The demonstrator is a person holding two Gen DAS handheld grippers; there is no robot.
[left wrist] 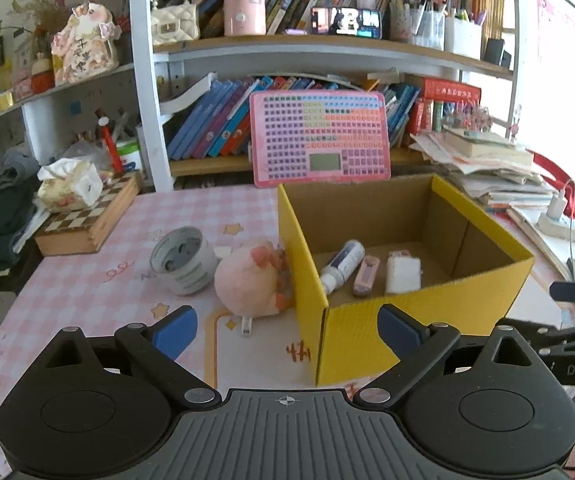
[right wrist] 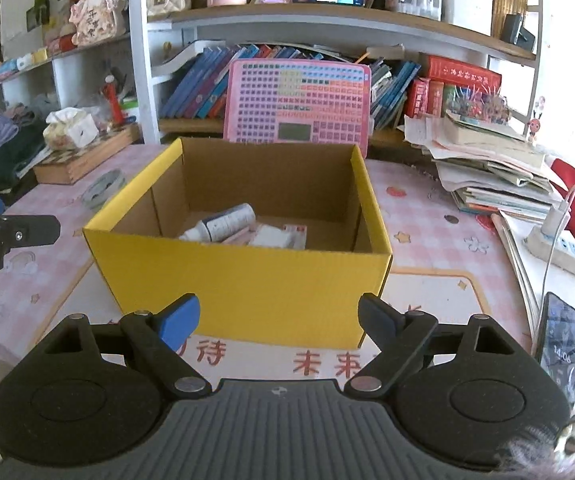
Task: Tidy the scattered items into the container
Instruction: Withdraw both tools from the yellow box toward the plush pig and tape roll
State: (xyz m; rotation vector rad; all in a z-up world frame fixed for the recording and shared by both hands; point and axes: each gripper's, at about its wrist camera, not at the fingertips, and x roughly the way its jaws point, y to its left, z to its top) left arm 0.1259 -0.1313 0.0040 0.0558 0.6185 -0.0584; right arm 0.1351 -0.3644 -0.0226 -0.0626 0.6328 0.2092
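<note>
A yellow cardboard box [left wrist: 351, 332] stands open on the pink checked table; it also shows in the right wrist view [right wrist: 247, 280]. Inside lie a white bottle [left wrist: 341, 266], a pink case [left wrist: 365, 278] and a white packet [left wrist: 403, 272]. A pink plush toy [left wrist: 251, 280] lies against the box's left wall, with a grey tape roll [left wrist: 183, 260] to its left. My left gripper [left wrist: 287, 330] is open and empty, in front of the plush and the box corner. My right gripper [right wrist: 277, 318] is open and empty, in front of the box's near wall.
A chessboard box [left wrist: 87, 220] with a tissue pack sits at the left. A pink keyboard toy [left wrist: 319, 136] leans on the bookshelf behind. A paper stack [right wrist: 495, 168], a power strip [right wrist: 563, 248] and a phone [right wrist: 559, 344] lie to the right.
</note>
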